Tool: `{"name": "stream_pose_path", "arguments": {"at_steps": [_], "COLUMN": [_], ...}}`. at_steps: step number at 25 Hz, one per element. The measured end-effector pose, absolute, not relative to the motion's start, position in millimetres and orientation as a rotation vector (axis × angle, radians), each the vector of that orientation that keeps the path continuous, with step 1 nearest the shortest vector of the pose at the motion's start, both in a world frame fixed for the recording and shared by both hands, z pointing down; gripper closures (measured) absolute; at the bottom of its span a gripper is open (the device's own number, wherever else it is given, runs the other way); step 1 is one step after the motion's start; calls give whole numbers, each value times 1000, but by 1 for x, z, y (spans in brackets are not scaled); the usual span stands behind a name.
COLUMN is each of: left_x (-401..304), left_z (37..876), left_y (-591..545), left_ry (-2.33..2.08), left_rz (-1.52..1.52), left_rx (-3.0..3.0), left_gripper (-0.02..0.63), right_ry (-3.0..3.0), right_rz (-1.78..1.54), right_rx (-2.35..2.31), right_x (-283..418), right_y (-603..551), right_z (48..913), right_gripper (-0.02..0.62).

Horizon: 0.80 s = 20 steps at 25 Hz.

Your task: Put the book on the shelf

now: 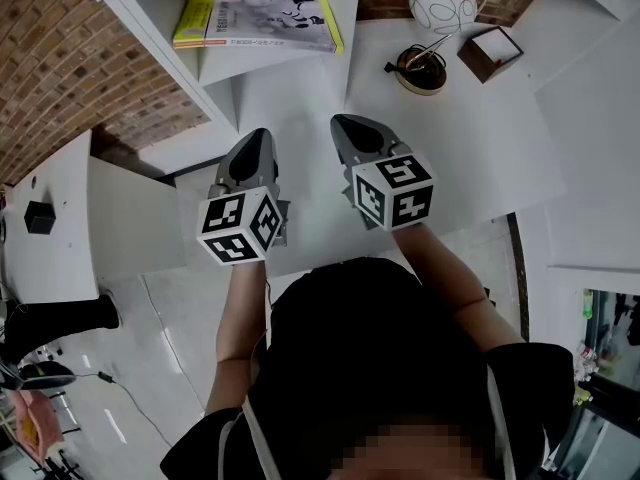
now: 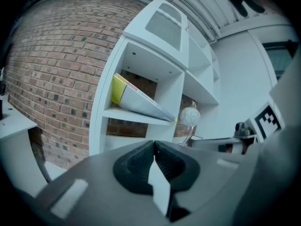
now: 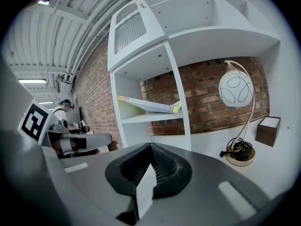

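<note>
Book (image 1: 258,20) was already inside the shelf (image 1: 240,66) compartment, so the main job looked pretty much done to me. It sat slanted though, with the yellow spine end raised near the side wall and the other end down by the front edge of the board, neither flat nor upright. Left hand-held gripper (image 1: 256,136) and right hand-held gripper (image 1: 347,123) were both closed tight with nothing between the jaws. They hung side by side over the white surface (image 1: 480,158), well apart from the book. Lamp (image 1: 443,3) and a little brown box (image 1: 490,53) sat off to the right. Only thing left, I'd guess, was maybe straightening it.
</note>
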<state>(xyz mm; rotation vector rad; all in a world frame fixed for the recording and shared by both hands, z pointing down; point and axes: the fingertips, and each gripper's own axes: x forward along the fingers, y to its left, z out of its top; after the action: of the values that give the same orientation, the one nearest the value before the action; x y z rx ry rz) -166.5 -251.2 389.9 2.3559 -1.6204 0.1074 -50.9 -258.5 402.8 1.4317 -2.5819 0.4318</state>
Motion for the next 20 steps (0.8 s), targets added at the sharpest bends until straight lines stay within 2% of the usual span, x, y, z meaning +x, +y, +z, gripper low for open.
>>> {"name": "stream_pose_path", "arguments": {"at_steps": [20], "left_x": [-164], "left_z": [396], "left_y": [-242], "left_ry": [-1587], "left_rz": [136], "left_rx": [2363], "left_gripper": [598], "right_ry": [-2584], "right_rz": [452], "right_rx": [1411], "right_x": [-55], "right_y": [-247], "right_z": [406], "right_gripper": [601]}}
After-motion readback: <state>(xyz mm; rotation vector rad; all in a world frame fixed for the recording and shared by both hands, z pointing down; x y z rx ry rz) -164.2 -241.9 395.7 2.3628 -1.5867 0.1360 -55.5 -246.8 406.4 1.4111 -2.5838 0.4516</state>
